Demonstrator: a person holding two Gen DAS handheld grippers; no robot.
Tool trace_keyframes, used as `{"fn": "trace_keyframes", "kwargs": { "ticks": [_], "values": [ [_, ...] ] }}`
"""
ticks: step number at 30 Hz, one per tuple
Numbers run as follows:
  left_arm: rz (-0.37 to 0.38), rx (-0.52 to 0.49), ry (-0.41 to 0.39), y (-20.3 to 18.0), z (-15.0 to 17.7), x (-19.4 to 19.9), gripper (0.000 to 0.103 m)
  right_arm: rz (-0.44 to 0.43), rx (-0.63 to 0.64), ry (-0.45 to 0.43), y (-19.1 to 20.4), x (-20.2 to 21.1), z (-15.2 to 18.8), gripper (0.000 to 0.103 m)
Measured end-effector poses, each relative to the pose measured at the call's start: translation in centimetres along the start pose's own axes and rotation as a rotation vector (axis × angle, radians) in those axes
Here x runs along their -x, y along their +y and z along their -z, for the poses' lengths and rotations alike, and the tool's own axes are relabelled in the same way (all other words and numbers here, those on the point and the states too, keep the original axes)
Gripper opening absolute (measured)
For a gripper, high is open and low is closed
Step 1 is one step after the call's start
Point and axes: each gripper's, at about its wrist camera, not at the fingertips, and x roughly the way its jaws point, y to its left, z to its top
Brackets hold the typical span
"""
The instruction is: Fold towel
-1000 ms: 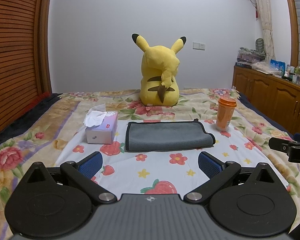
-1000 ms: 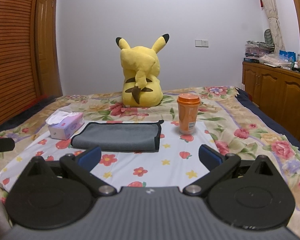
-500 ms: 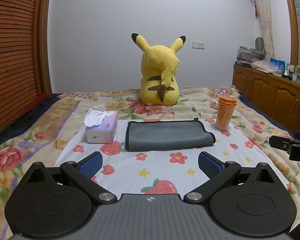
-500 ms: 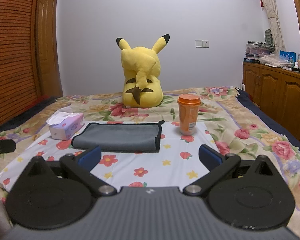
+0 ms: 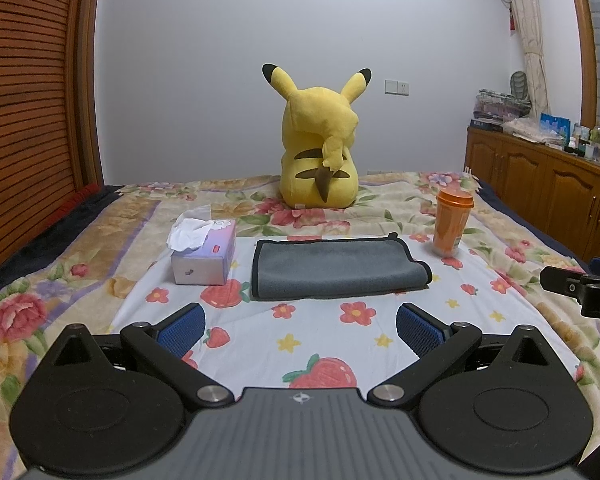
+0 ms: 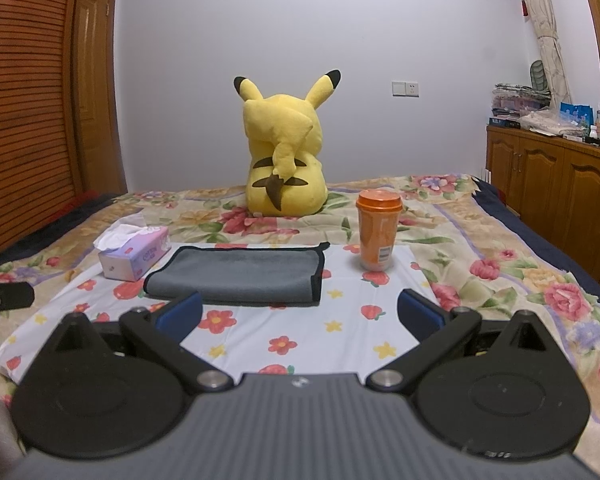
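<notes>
The grey microfibre towel with black edging (image 5: 336,268) lies flat at centre frame on the flower-printed bed sheet (image 5: 324,328), apparently already doubled over, between the pale tissue box (image 5: 204,256) at its left and the orange lidded cup (image 5: 450,224) at its right. Both the left tongs (image 5: 300,326) and right tongs (image 6: 300,316) hover short of it, blue pads spread wide and holding nothing, seemingly squared up to reach its near edge.

Your left black plastic claw (image 5: 299,326) and right black plastic claw (image 6: 299,313) carry blue ribbed pads (image 5: 181,328), silver pivot screws (image 5: 212,392) and grey ridged bodies.
</notes>
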Motion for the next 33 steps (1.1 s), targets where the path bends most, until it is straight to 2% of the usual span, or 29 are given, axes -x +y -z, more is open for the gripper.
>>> {"fn": "trace_keyframes", "kwargs": {
  "ticks": [33],
  "values": [
    [-0.003,-0.004,0.003,0.16,0.28,-0.03,0.103,0.0,0.001,0.0,0.1,0.0,0.08,0.103]
  ]
}}
